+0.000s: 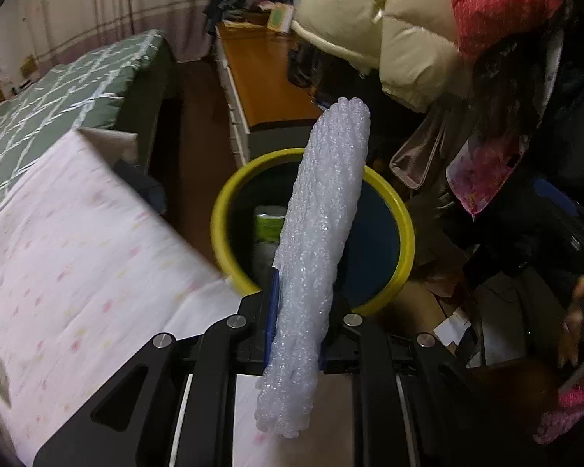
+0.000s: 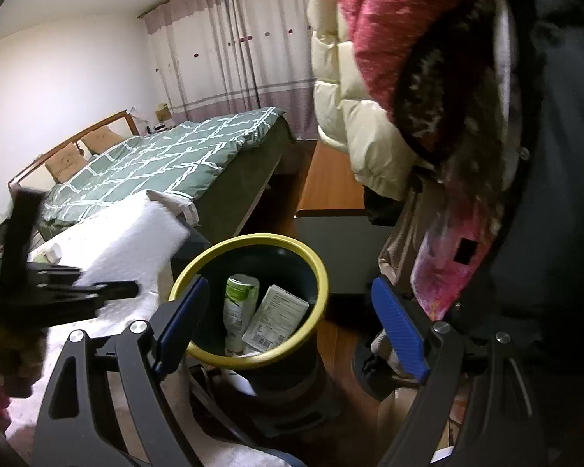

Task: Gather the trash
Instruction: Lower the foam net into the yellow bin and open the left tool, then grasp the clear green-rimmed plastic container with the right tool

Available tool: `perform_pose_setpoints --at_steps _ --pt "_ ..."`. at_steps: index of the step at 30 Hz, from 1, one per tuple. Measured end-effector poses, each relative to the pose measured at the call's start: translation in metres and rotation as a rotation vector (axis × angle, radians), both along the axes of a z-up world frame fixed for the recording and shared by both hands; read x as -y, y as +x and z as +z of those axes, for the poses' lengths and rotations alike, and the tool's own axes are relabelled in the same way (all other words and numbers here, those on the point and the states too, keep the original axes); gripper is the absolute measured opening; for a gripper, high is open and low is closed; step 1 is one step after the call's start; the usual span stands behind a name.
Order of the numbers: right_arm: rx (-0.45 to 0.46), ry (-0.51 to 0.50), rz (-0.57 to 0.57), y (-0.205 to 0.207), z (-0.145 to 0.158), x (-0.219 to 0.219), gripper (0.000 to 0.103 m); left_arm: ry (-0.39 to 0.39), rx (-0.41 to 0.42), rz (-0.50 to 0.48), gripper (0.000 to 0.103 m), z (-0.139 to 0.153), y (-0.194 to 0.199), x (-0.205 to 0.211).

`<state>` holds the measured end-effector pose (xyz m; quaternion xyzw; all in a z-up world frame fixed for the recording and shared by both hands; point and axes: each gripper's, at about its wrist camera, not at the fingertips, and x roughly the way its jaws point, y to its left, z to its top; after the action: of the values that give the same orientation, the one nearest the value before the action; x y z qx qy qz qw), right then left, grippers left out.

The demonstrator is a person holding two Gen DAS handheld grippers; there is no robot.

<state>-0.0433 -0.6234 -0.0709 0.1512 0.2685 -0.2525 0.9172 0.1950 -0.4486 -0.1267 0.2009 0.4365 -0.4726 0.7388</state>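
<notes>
One foam roll (image 1: 323,210) in left claw (image 1: 298,323); two items (binned) inside bin (image 2: 249,360).

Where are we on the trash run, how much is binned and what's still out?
Done: a green-labelled bottle and a white packet already lie in the yellow-rimmed bin. In hand: the left gripper is shut on a roll of bubble wrap above the bin. Left: dropping it in. The right gripper is open and empty.

Yellow-rimmed dark bin (image 2: 249,303), green white-latticed bedcover (image 2: 167,159), white bubbly roll (image 1: 315,241), blue-padded jaws
</notes>
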Motion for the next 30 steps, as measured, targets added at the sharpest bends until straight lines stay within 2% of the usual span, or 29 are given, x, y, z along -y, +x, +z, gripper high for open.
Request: perform_pose_setpoints --at_steps 6,8,10,13,16,18,21,26,30 --pt "0.015 0.008 -0.023 -0.019 -0.001 0.012 0.081 0.056 -0.003 -0.016 0.016 -0.021 0.005 0.055" --pt "0.013 0.016 -0.028 -0.021 -0.004 0.016 0.081 0.073 0.005 -0.011 0.025 -0.028 0.005 0.069" --pt "0.007 0.022 -0.031 -0.021 -0.006 0.018 0.081 0.08 0.003 -0.004 0.049 -0.034 0.006 0.072" --pt "0.004 0.037 -0.03 -0.02 -0.009 0.021 0.081 0.068 0.0 0.006 0.066 -0.036 0.004 0.076" --pt "0.002 0.037 -0.025 -0.019 -0.01 0.02 0.081 0.047 -0.009 0.025 0.069 -0.029 0.006 0.068" --pt "0.001 0.038 -0.019 -0.015 -0.01 0.019 0.081 0.009 -0.006 0.046 0.07 -0.018 0.006 0.051" --pt "-0.002 0.037 -0.007 -0.01 -0.011 0.016 0.082 -0.06 0.038 0.1 0.08 0.005 0.007 0.014" --pt "-0.02 0.041 0.042 0.008 -0.014 0.003 0.082 -0.135 0.083 0.238 0.083 0.027 0.016 -0.075" --pt "-0.041 0.033 0.113 0.032 -0.016 -0.02 0.082 -0.187 0.128 0.402 0.086 0.033 0.024 -0.168"
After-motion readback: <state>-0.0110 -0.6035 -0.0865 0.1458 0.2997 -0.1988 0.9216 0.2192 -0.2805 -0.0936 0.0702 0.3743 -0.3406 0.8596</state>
